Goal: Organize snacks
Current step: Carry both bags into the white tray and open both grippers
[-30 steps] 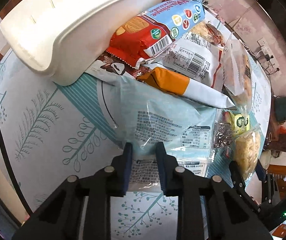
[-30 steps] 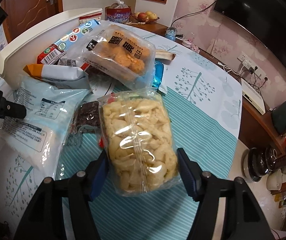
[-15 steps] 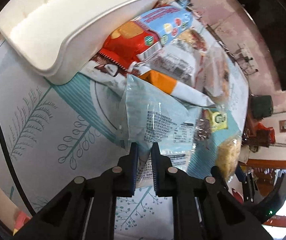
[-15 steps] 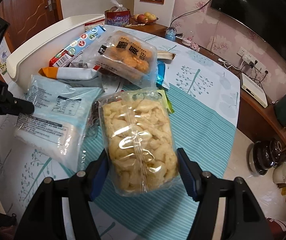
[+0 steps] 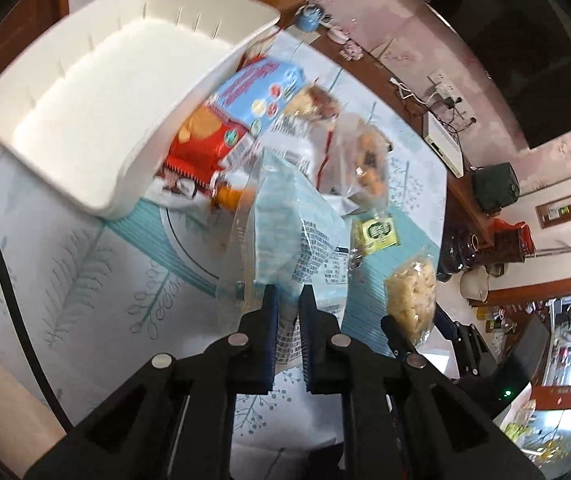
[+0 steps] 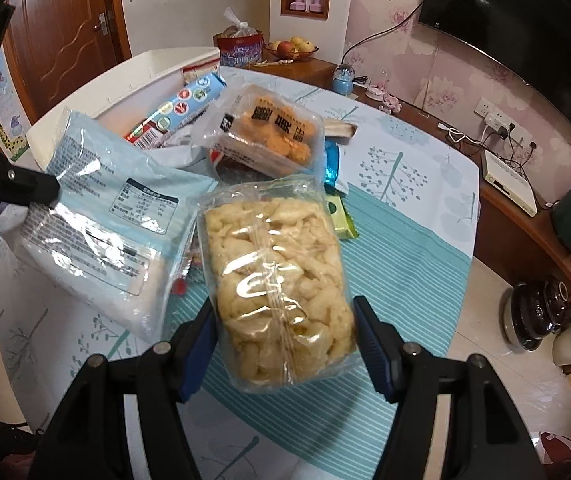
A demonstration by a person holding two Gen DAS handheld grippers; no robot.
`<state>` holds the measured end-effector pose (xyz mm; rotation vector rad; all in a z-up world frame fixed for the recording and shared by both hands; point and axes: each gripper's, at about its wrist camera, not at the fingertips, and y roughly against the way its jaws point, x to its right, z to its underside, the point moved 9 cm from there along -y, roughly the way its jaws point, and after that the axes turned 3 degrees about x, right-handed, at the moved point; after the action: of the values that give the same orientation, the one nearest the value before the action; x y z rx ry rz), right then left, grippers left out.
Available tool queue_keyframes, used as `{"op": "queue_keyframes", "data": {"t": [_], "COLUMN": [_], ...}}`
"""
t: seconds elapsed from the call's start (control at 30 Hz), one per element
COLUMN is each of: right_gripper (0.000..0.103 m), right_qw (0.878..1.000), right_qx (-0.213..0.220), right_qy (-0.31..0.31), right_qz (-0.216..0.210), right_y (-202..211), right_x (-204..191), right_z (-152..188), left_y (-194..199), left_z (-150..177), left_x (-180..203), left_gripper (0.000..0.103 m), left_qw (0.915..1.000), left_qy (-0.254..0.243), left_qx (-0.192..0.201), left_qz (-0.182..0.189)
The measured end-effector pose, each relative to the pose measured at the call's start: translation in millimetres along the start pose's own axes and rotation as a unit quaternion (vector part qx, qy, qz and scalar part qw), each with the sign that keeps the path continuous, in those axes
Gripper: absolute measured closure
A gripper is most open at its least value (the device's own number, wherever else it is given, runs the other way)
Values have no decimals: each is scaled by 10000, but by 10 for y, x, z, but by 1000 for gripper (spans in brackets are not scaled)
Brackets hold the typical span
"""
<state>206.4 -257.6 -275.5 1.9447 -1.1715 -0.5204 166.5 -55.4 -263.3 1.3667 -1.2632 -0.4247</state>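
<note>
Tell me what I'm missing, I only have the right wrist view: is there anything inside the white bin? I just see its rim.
Observer: No. The left wrist view looks down into the white bin, and the part of its floor that shows is bare.
Operator: Good. My right gripper has the puffed snack pack. Of the left gripper I see only one fingertip against the pale blue bag. Does it have a proper hold?
Observer: Yes. In the left wrist view both of its fingers are pinched together on an edge of that bag.
</note>
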Motion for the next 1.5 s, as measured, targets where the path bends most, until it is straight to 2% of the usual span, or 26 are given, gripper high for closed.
{"op": "queue_keyframes", "data": {"t": [0.37,0.73,1.03,1.3,1.5], "right_gripper": [38,38,38,38,38], "right_qw": [9993,9970,9955,9920,9872], "right_qx": [319,712,880,959,1053], "right_qy": [-117,-42,-253,-819,-1193], "right_qz": [-134,-309,-255,-110,-142], "right_y": [319,580,569,401,178], "right_x": [-154,-535,-1065,-1533,-1971], "right_z": [-300,-774,-1111,-1455,-1721], "left_y": [748,1388,1496,1396,1221], "left_z": [-384,-865,-1193,-1527,-1747], "left_x": [207,-165,-717,-1139,-1403], "left_gripper": [96,96,96,96,95], "left_qw": [9979,9929,9922,9890,9836], "left_qy": [-472,-617,-787,-1299,-1703], "left_qx": [433,993,935,637,429], "left_qz": [-35,-233,-244,-297,-418]}}
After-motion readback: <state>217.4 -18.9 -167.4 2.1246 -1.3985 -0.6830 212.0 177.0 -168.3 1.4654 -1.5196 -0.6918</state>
